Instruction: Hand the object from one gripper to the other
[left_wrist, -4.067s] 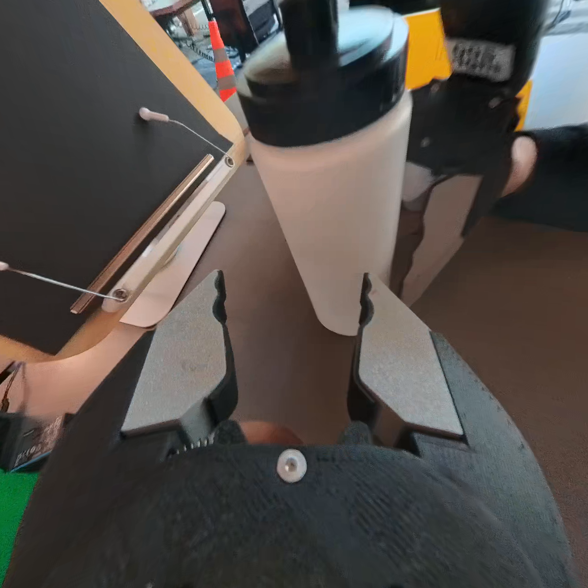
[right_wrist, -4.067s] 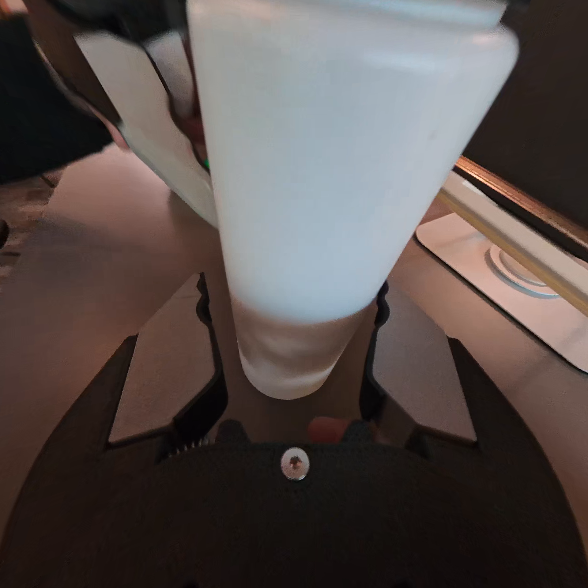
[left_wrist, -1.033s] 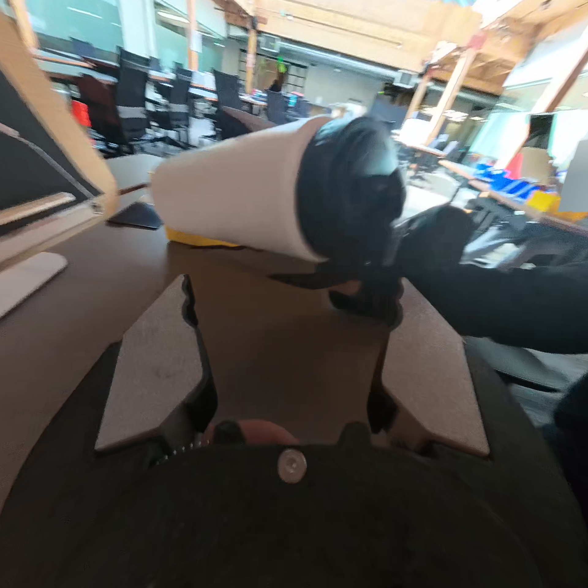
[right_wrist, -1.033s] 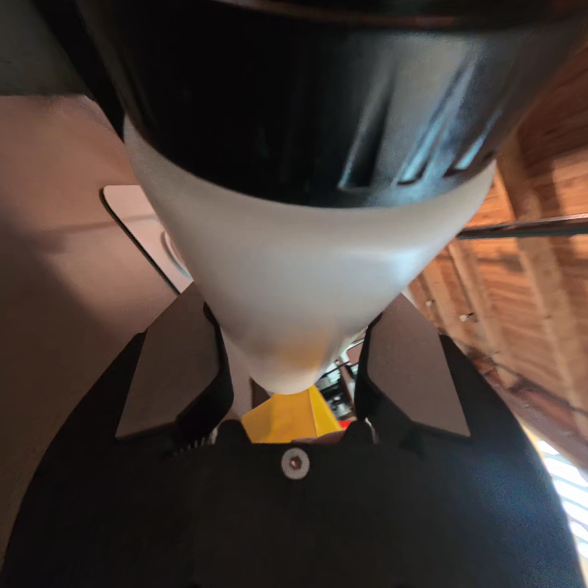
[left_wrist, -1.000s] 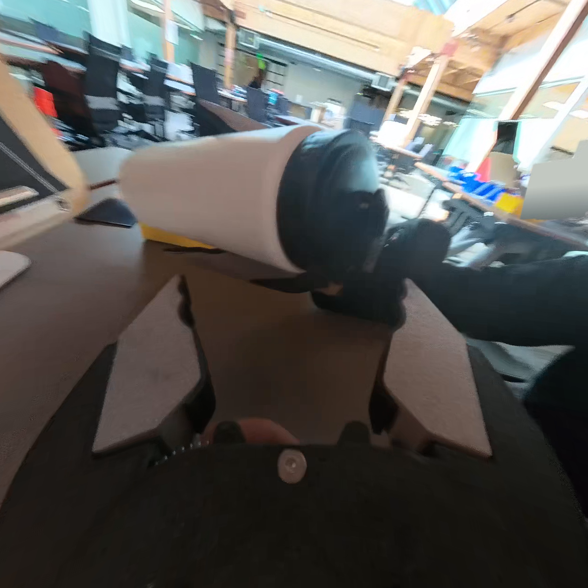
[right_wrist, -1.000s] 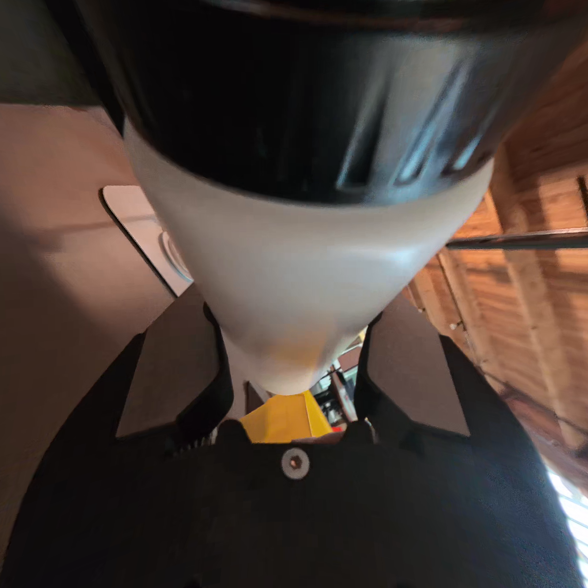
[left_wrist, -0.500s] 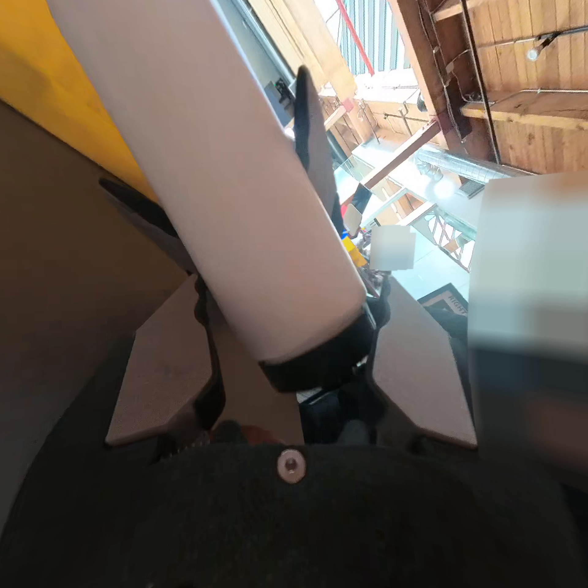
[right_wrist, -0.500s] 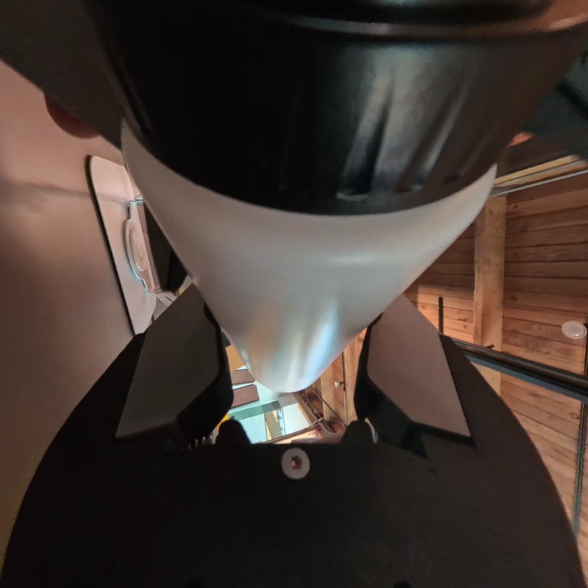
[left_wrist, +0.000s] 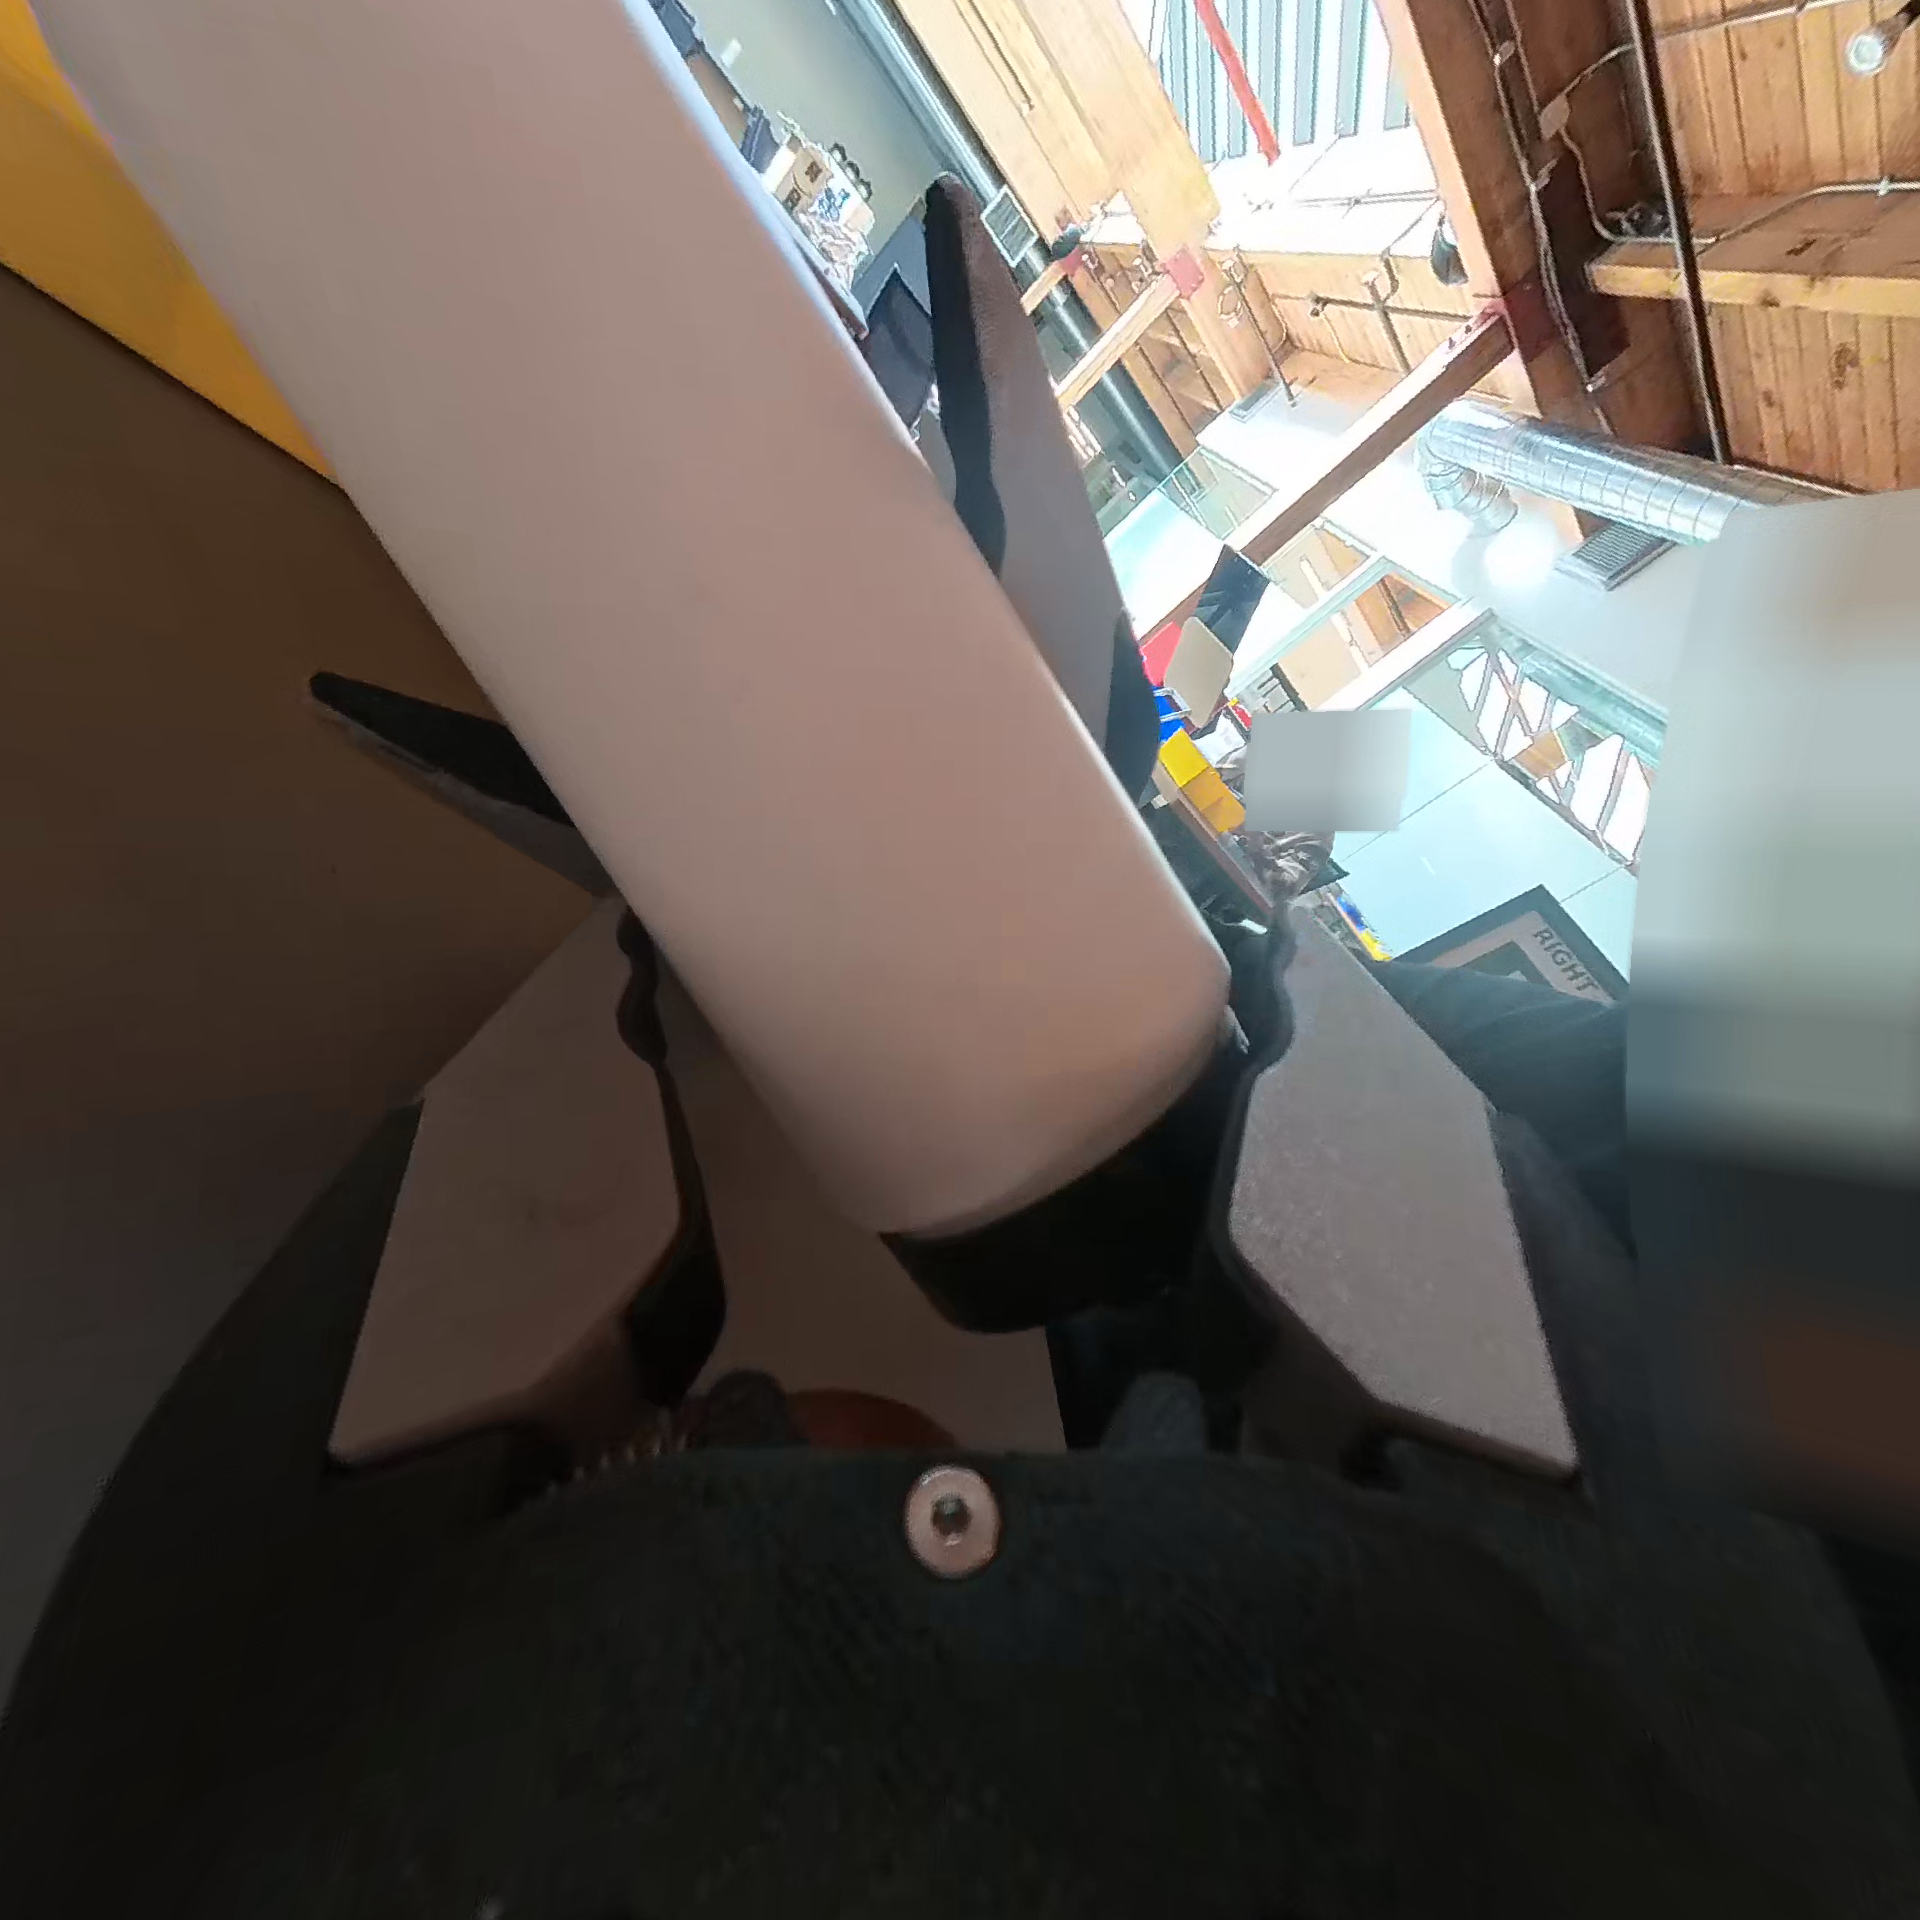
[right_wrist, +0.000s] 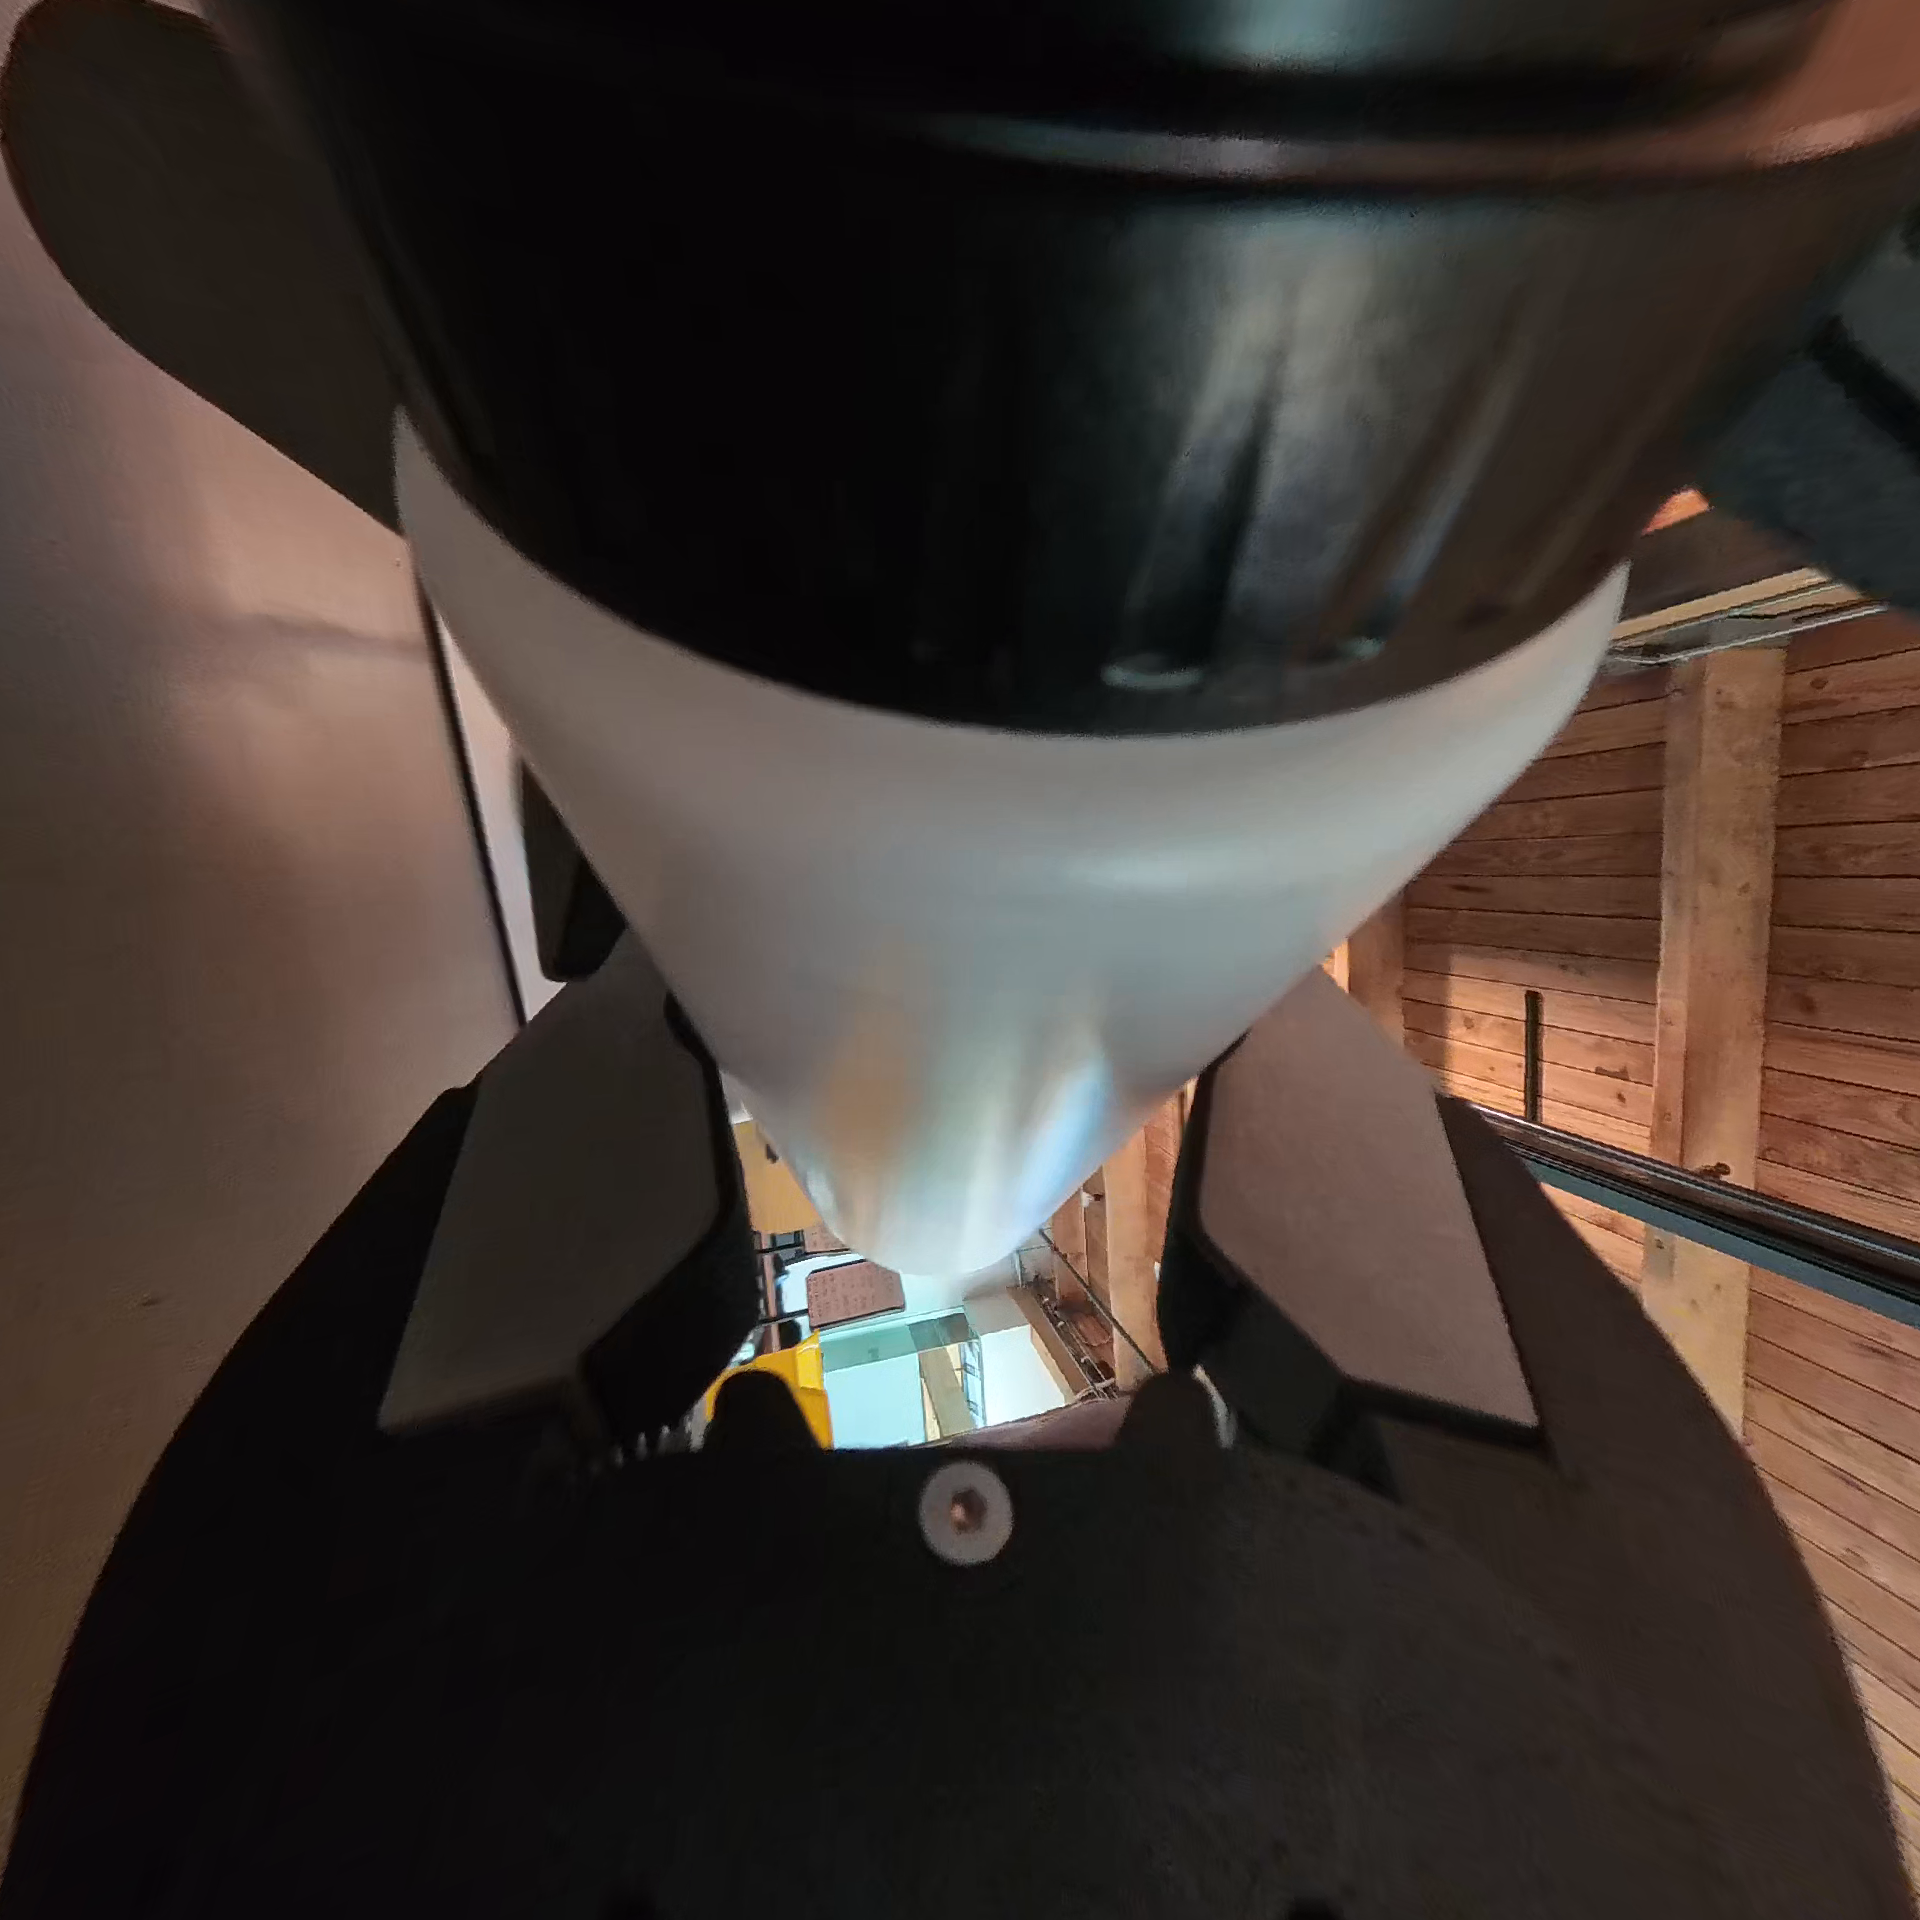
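Observation:
A white bottle (left_wrist: 675, 540) with a black lid (left_wrist: 1081, 1257) is held tilted in the air. In the left wrist view its lid end lies between the fingers of my left gripper (left_wrist: 951, 935), whose jaws stand wide, open around it. My right gripper's black fingers (left_wrist: 987, 395) clamp the white body farther up. In the right wrist view the bottle (right_wrist: 987, 935) fills the frame, lid (right_wrist: 935, 364) nearest the camera, with my right gripper (right_wrist: 982, 971) shut on its white body. Parts of the left gripper (right_wrist: 156, 208) show beside the lid.
A brown tabletop (left_wrist: 156, 883) lies to the left, with a yellow object (left_wrist: 94, 239) behind the bottle. A person's dark sleeve (left_wrist: 1507, 1049) is at the right. A wooden ceiling (left_wrist: 1766, 260) and wooden wall (right_wrist: 1558, 883) lie beyond.
My left gripper has tilted upward and closed in on the bottle, so its lid end now sits between the left fingers. The right gripper has kept its hold and turned slightly.

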